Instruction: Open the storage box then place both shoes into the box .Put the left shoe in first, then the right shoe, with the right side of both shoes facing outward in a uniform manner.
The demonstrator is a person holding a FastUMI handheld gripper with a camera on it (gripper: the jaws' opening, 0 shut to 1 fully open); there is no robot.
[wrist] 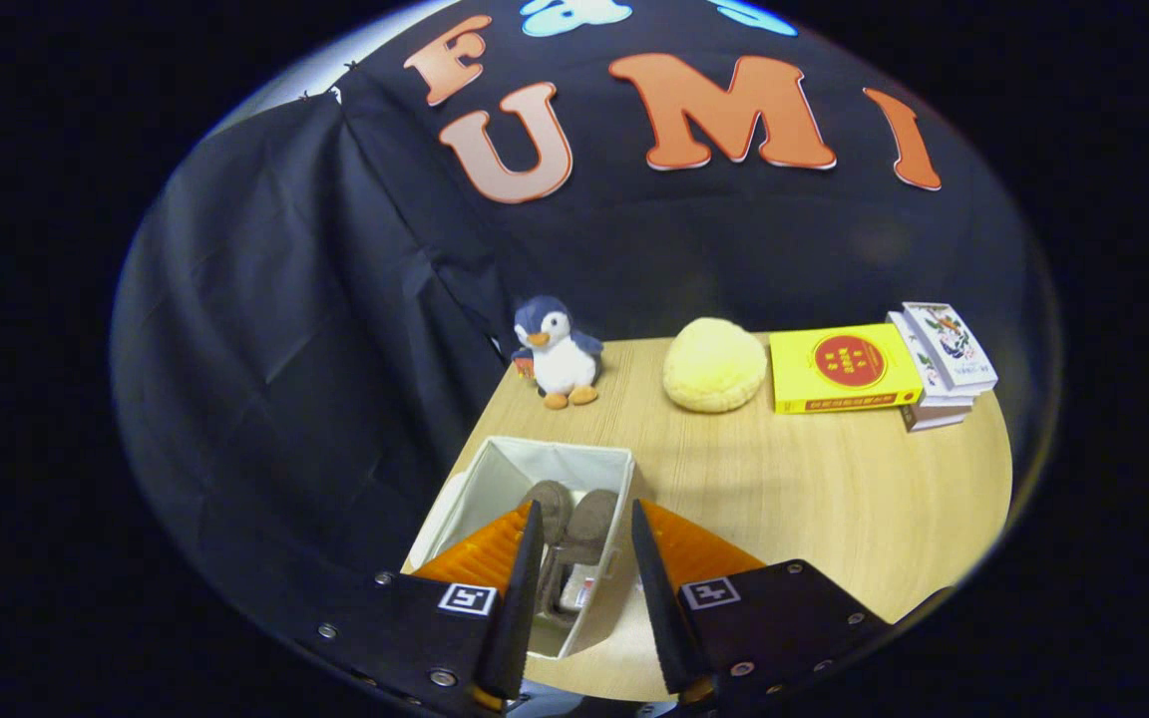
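I see the storage box (574, 464) sitting open at the near corner of the table (834, 499), just ahead of the gripper (584, 519), with both shoes (574, 529) lying side by side inside it, toes toward the far wall. That packing looks deliberate: parallel, same heading, so matching sides face one way, though from this angle I can't confirm which side faces outward. My fingers hover above the box, spread apart and gripping nothing. I judge the placing done. The penguin toy (555, 351), yellow cushion (714, 364) and books (879, 367) sit well beyond.
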